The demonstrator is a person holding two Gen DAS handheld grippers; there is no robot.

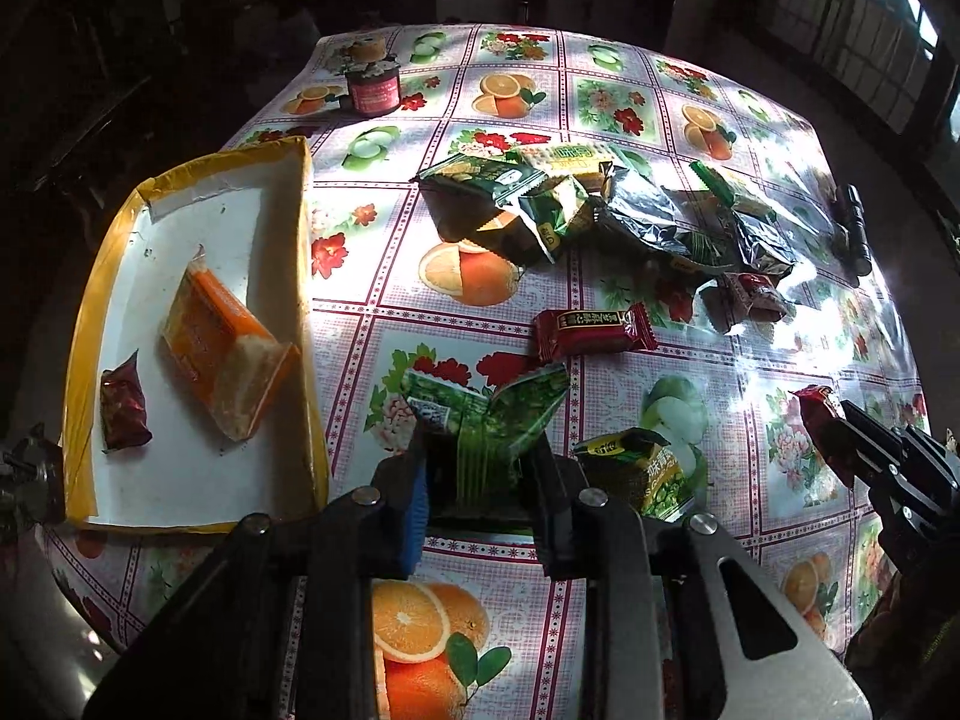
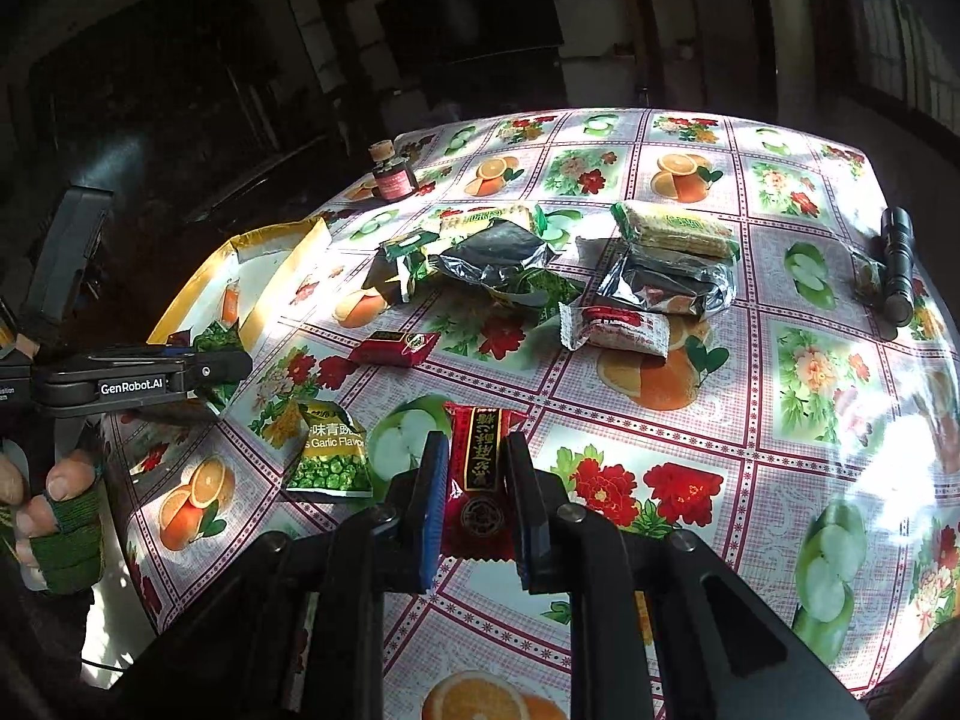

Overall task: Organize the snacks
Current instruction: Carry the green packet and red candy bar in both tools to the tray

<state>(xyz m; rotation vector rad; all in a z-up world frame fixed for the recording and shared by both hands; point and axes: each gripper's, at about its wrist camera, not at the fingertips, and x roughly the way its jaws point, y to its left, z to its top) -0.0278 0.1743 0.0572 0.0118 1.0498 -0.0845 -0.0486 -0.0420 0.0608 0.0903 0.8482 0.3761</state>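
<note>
My left gripper (image 1: 480,468) is shut on a green pea snack packet (image 1: 486,414), held above the table just right of the white tray with a yellow rim (image 1: 300,228). The tray holds an orange packet (image 1: 225,342) and a small dark red packet (image 1: 123,402). My right gripper (image 2: 474,504) is shut on a dark red candy packet (image 2: 480,468); it also shows in the left wrist view (image 1: 822,420). A second green pea packet (image 2: 330,456) lies on the table between the grippers. A pile of green and silver packets (image 1: 576,210) lies mid-table.
A flowered and fruit-patterned tablecloth (image 1: 600,96) covers the table. A red jar (image 1: 375,90) stands at the far left. A black flashlight (image 2: 897,264) lies at the right edge. A red packet (image 1: 591,330) and a white-red packet (image 2: 618,327) lie mid-table.
</note>
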